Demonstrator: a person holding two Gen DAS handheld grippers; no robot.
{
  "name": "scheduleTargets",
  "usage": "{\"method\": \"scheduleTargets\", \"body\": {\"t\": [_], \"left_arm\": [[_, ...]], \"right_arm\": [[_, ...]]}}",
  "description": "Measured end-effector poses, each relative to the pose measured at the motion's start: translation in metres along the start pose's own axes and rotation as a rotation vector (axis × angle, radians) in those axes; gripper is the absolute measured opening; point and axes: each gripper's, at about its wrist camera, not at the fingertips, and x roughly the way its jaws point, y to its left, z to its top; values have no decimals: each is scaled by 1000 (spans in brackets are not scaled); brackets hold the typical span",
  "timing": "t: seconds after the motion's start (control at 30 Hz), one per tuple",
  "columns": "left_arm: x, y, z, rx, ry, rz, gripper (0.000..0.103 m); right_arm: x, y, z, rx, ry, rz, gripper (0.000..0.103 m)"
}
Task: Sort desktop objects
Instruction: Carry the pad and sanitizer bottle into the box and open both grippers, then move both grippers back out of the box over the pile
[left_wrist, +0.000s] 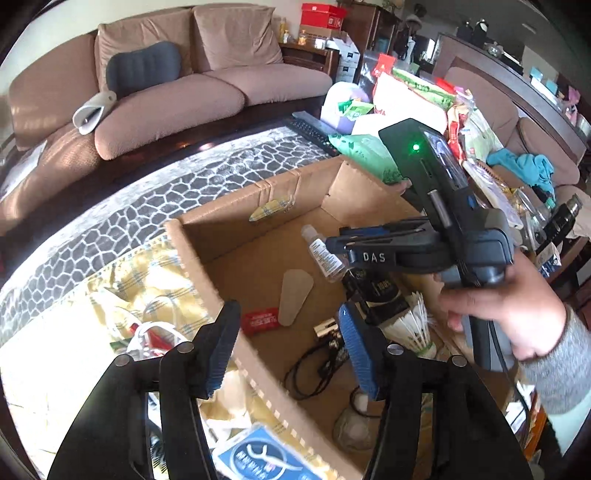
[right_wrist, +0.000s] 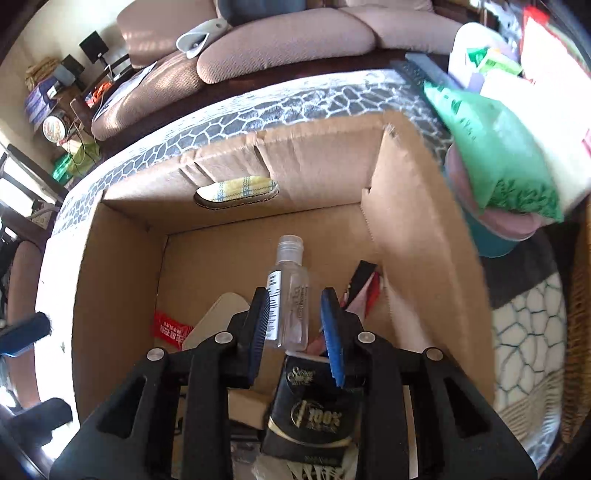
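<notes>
A: What carries everything?
B: An open cardboard box (right_wrist: 122, 280) of matte brown corrugated board, with an oval hand-hole in its far wall. It sits on a tabletop (left_wrist: 110, 229) covered by a grey cloth with a white cracked-stone pattern.

A: Left to right on the box floor?
B: Near the left wall, a small glossy red sachet (right_wrist: 170, 329). Just beside it, a flat beige card piece with a rounded tip (right_wrist: 218, 314). Then a clear plastic bottle (right_wrist: 290, 291), slim, with a ribbed flip cap pointing at the far wall. Nearest the camera, a black glossy tube printed "100%" (right_wrist: 314, 417) with white feathered shuttlecocks (left_wrist: 415, 328) at its mouth. A tangled black cable (left_wrist: 317, 365) lies towards the near edge.

A: The left hand-held gripper (left_wrist: 288, 347)?
B: Spread, blue ribbed pads well apart and holding nothing. It straddles the box's left wall.

A: And the right hand-held gripper (right_wrist: 295, 332)?
B: Parted only a little, over the bottle's lower end. The pads flank the bottle, and I cannot tell whether they touch it. A hand (left_wrist: 509, 306) in a grey knit sleeve holds its handle.
</notes>
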Motion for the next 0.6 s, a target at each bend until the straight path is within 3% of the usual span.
{"method": "scheduleTargets", "body": {"t": [0.07,0.17,0.27,0.3,0.33,0.6], "left_arm": [[-30,11,-17,2,-30,25,74],[-64,40,-47,-51,-51,42,84],[-94,68,-80,-112,-78,73,100],[-102,77,-92,-131,-83,86,102],[-108,86,-103,-152,-85,99,103],[-133,124,-180,-229,-79,154,103]], "right_arm": [[-16,5,-1,-33,-18,-16,29],[-43,16,-7,-69,-46,-9,34],[-70,33,-17,-112,-74,35,48],[-80,39,-23,-133,-85,38,59],[-89,46,-30,-157,-96,38,68],[-127,126,-75,-273,-131,127,90]]}}
